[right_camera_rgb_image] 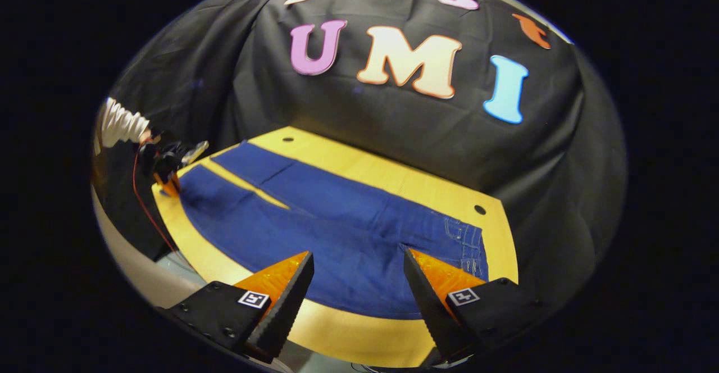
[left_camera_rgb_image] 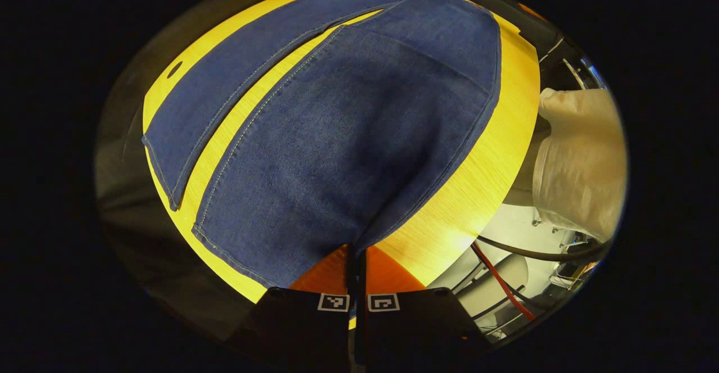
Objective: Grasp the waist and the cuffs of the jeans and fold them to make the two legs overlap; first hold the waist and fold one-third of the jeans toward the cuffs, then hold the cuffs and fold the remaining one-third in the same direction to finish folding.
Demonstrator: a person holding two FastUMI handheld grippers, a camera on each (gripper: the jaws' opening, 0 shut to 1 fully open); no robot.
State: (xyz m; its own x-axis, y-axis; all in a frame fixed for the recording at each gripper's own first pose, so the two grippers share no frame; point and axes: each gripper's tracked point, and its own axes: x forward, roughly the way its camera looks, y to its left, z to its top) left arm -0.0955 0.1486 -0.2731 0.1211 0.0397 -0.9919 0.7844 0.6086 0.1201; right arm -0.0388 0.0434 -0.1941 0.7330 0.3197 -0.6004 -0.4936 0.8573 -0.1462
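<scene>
Nothing readable is showing on the jeans point(right_camera_rgb_image: 348, 238). Small square black-and-white marker patches (patterns, not letters or numbers) are sitting on the left gripper point(left_camera_rgb_image: 357, 252) and the right gripper point(right_camera_rgb_image: 356, 256), just short of the jeans.

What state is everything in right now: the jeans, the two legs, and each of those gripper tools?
Jeans: spread flat on the table, unfolded.
Two legs: lying side by side, not overlapped, a strip of table between them.
Near leg's cuff: corner pinched in the left gripper.
Waist: flat, ungrasped.
Left gripper: shut on the cuff.
Right gripper: open, above the waist end, holding nothing.
</scene>
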